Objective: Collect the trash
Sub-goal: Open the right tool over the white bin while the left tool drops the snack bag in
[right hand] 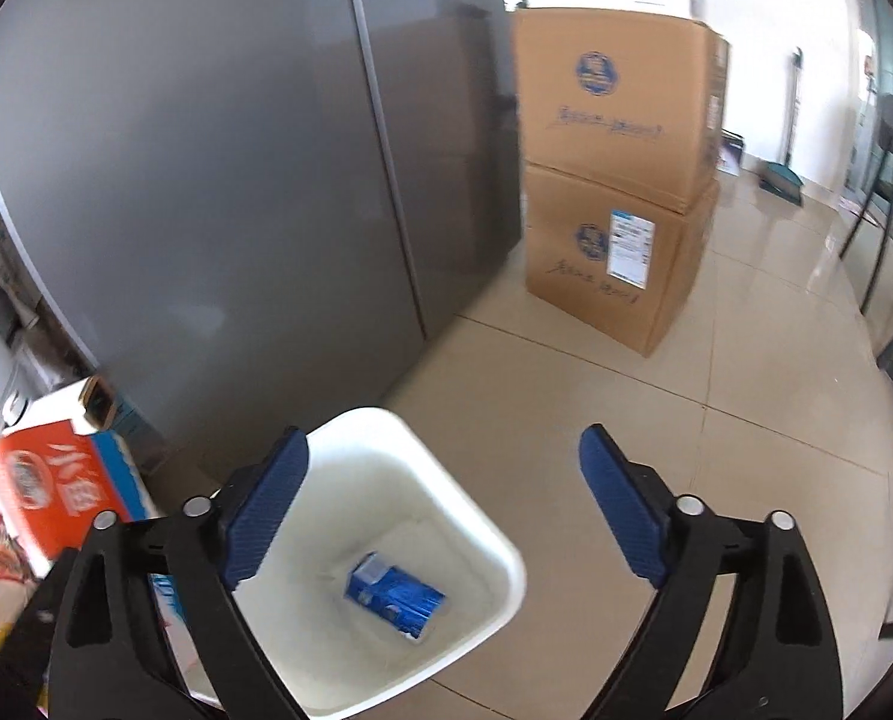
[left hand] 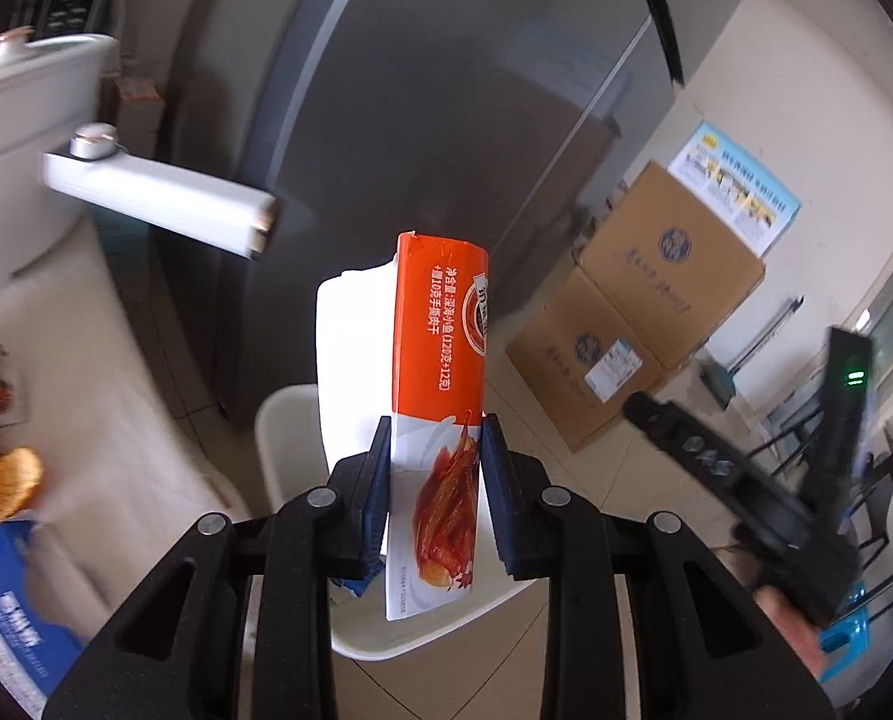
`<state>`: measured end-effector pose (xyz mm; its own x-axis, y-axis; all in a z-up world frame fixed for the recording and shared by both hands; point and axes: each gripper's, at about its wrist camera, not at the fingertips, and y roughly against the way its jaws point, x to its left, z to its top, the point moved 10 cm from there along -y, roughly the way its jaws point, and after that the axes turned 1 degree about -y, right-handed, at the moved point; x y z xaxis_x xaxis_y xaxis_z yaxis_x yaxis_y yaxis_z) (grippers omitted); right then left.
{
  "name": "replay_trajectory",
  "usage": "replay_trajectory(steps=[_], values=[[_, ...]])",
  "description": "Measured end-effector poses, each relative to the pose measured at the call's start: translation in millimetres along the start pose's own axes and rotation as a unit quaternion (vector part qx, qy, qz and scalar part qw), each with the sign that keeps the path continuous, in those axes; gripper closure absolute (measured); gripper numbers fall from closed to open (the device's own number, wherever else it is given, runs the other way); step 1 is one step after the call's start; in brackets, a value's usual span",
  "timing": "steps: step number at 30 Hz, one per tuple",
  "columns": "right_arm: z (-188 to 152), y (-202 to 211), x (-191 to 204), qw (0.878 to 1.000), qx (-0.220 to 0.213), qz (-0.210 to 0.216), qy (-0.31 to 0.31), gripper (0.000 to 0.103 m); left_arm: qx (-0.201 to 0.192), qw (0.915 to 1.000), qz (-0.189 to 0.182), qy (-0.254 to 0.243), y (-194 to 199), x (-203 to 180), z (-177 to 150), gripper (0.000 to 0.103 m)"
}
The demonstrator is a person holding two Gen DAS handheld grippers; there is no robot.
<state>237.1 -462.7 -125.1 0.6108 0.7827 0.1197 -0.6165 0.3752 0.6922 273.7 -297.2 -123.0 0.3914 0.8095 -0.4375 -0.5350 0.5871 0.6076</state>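
Observation:
My left gripper (left hand: 436, 468) is shut on an orange and white snack box (left hand: 437, 396) with a roast-duck picture, held upright above the white trash bin (left hand: 284, 438). My right gripper (right hand: 440, 510) is open and empty, hovering over the white trash bin (right hand: 494, 546) on the floor. A crumpled blue carton (right hand: 393, 594) lies at the bottom of the bin. The right gripper also shows in the left wrist view (left hand: 764, 480) at the right, held by a hand. The same snack box shows at the left edge of the right wrist view (right hand: 62, 486).
A grey fridge (right hand: 206, 150) stands behind the bin. Two stacked cardboard boxes (right hand: 614, 180) stand right of it. A white pot with a long handle (left hand: 146, 192), an orange wrapper (left hand: 2, 492) and a blue packet (left hand: 8, 600) lie on the counter at left. Chair legs (right hand: 890, 228) stand at right.

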Motion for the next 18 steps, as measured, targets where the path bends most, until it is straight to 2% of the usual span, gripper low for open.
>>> replay_trajectory(steps=[6, 11, 16, 18], values=[[2, -9, -23, 1.0, 0.011, -0.02, -0.014, 0.013, 0.041, 0.9991, 0.003, 0.009, -49, -9, -6, 0.072], [6, -9, -39, 0.999, 0.006, -0.037, -0.018, 0.013, 0.051, 0.9986, 0.003, 0.007, -65, -17, -4, 0.072], [6, -9, -50, 0.999, 0.007, -0.049, -0.021, 0.012, 0.043, 0.9989, 0.017, 0.006, -60, -16, -1, 0.05], [6, -7, -50, 0.999, 0.005, -0.051, -0.015, 0.012, 0.037, 0.9989, 0.026, 0.004, -55, -13, -1, 0.048]])
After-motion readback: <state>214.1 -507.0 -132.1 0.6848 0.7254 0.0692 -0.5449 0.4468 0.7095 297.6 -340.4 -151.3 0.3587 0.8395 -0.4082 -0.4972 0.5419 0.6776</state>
